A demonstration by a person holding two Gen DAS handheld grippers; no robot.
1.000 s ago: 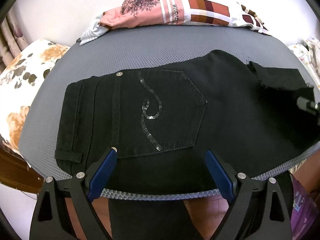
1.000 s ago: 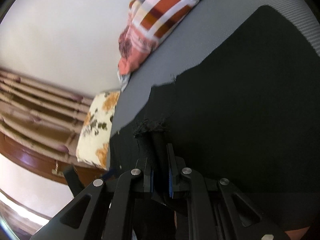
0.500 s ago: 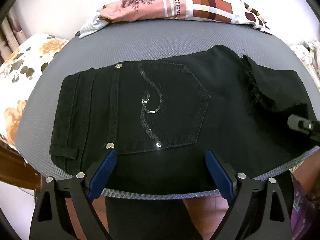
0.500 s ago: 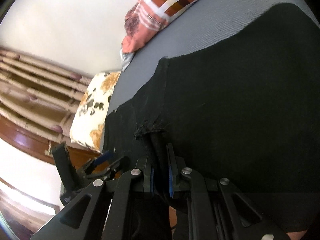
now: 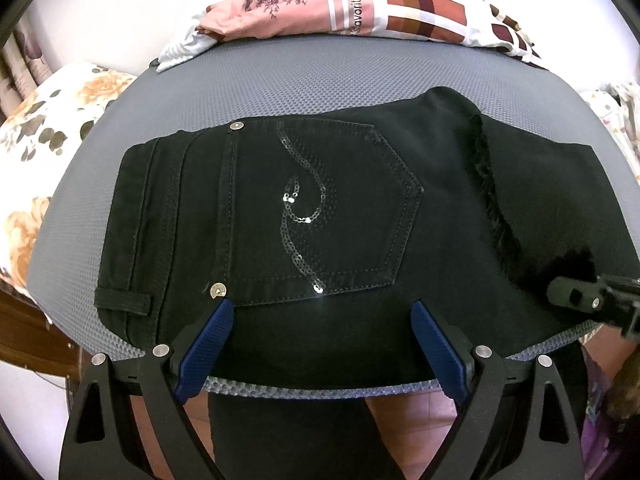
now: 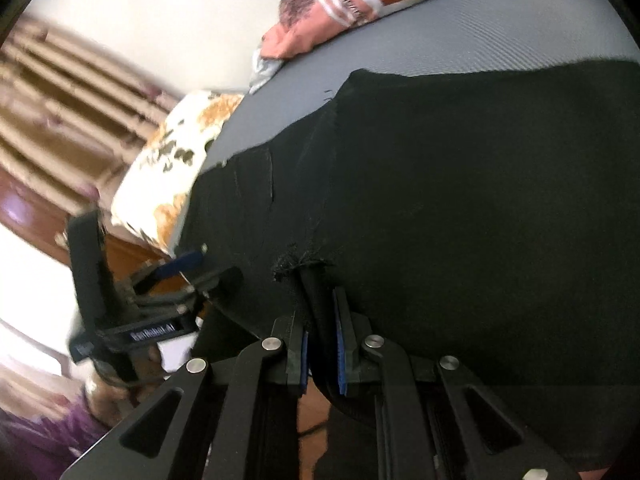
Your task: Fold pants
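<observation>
Black pants (image 5: 320,208) lie on a grey mesh surface (image 5: 280,80), waistband at left, sequined back pocket (image 5: 324,208) facing up. A leg is folded over at right, its frayed hem (image 5: 490,204) lying across the seat. My left gripper (image 5: 320,328) is open, hovering over the near edge of the pants. My right gripper (image 6: 320,312) is shut on the pants' frayed hem (image 6: 300,264), low over the fabric; it shows at the right edge of the left wrist view (image 5: 580,296).
A pink and plaid cloth pile (image 5: 360,4) lies at the far edge. A floral cushion (image 5: 44,140) sits to the left. More pants fabric hangs off the near edge (image 5: 288,432). The left gripper appears in the right wrist view (image 6: 160,292).
My right gripper has carried the hem leftward across the pants, bringing the folded leg further over the seat. The left gripper has edged closer to the pants and stays open.
</observation>
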